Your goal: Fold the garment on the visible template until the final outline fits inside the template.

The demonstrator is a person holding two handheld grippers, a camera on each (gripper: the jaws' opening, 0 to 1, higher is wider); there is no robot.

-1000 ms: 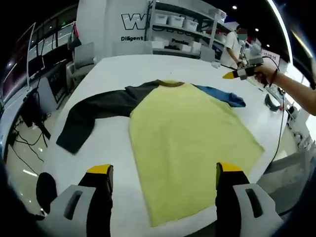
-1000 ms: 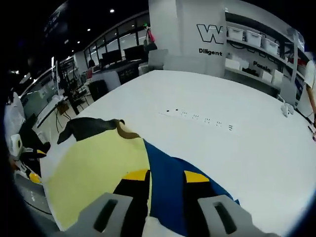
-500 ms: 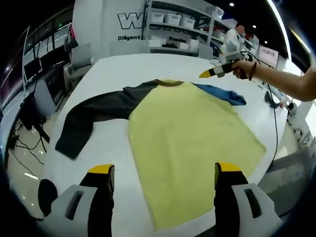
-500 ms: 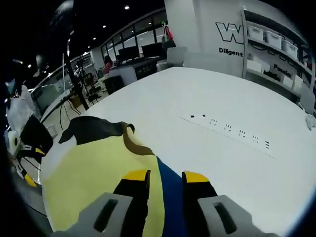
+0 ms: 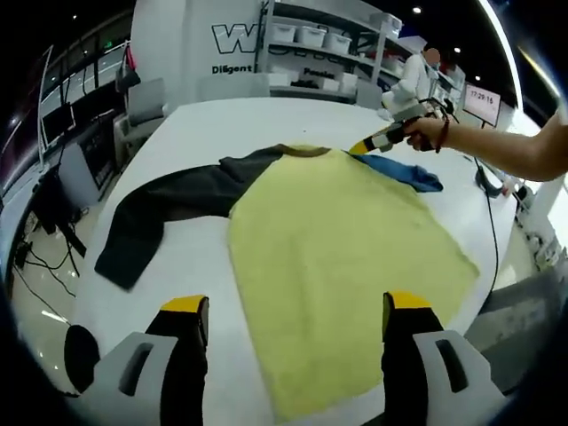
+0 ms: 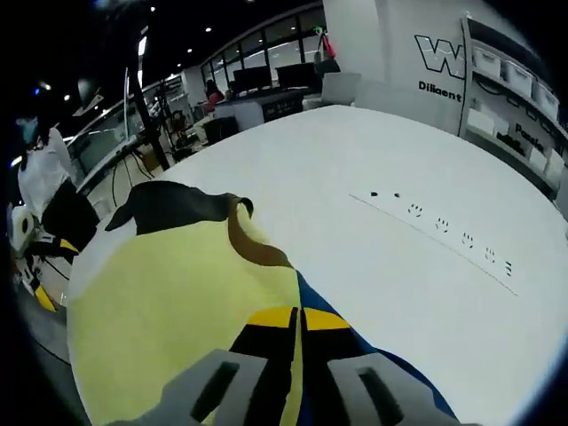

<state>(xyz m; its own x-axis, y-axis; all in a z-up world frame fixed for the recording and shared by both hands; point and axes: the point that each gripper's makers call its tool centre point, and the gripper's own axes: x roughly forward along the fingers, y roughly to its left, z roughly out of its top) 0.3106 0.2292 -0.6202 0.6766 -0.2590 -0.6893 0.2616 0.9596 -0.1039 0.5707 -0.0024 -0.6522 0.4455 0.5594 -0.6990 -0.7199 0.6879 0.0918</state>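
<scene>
A long-sleeved shirt lies flat on the white table [image 5: 222,120]: yellow body [image 5: 342,240], dark left sleeve [image 5: 169,204], blue right sleeve [image 5: 404,171], brown collar [image 5: 306,149]. My left gripper [image 5: 295,306] hangs open over the table's near edge, short of the hem, with nothing between its yellow-tipped jaws. A hand holds my right gripper [image 5: 359,147] at the shoulder of the blue sleeve. In the right gripper view its jaws [image 6: 300,318] are pressed together on the seam where the yellow body [image 6: 177,293] meets the blue sleeve [image 6: 417,390]. The collar [image 6: 248,244] and dark sleeve [image 6: 169,204] lie beyond.
A row of small black marks [image 6: 444,229] crosses the bare table [image 6: 399,151] past the blue sleeve. Shelves with white bins [image 5: 311,35] and a grey chair [image 5: 146,102] stand behind the table. A cable [image 5: 497,240] hangs at the right edge. A person in white [image 5: 413,75] stands at the back.
My right gripper came down onto the shoulder of the blue sleeve and its jaws went from a narrow gap to pressed together. The left gripper stays open and has hardly moved.
</scene>
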